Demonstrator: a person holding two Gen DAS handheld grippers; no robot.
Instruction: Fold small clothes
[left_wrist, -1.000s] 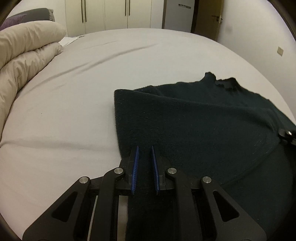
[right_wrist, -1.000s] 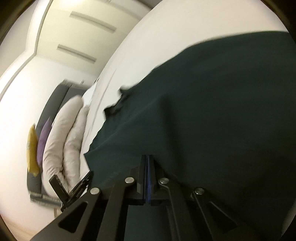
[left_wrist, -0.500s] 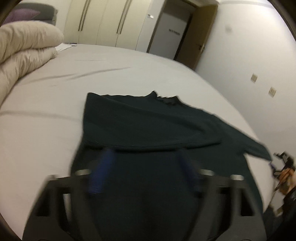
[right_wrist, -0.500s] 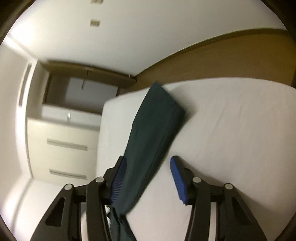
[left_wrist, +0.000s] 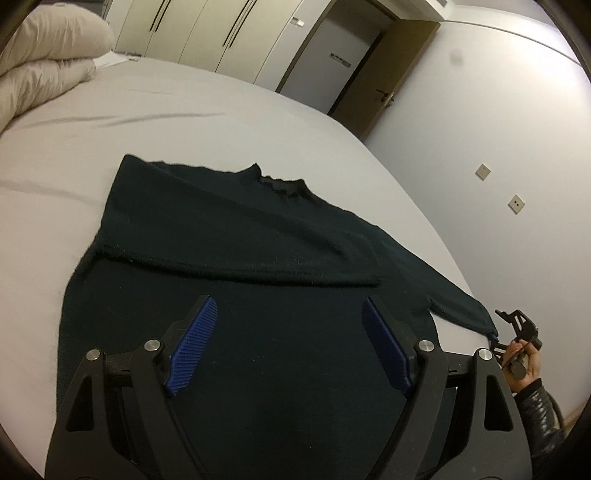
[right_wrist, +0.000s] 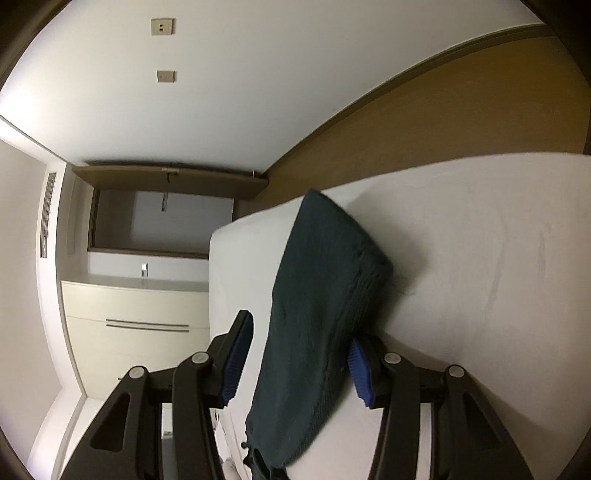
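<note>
A dark green sweater (left_wrist: 258, 221) lies flat on the white bed (left_wrist: 184, 122), collar at the far side. One sleeve (left_wrist: 236, 262) is folded across its chest. My left gripper (left_wrist: 289, 301) hovers over the lower body of the sweater, open wide, with nothing between its blue pads. The other sleeve (left_wrist: 458, 306) stretches out to the right, and my right gripper (left_wrist: 513, 328) sits at its cuff, held by a hand (left_wrist: 524, 369). In the right wrist view, rolled sideways, that sleeve (right_wrist: 325, 277) lies between the fingers of the right gripper (right_wrist: 301, 330), which is open, its left pad clear of the cloth.
A rolled cream duvet (left_wrist: 48, 74) lies at the far left of the bed. Wardrobe doors (left_wrist: 207, 37) and a brown door (left_wrist: 384, 81) stand beyond it. The bed's right edge runs close to the stretched sleeve, with the wall (left_wrist: 498, 129) behind.
Both grippers were shut on the sweater and now stand open. The left one has drawn back and up. The right one has swung out and rolled to the far sleeve.
</note>
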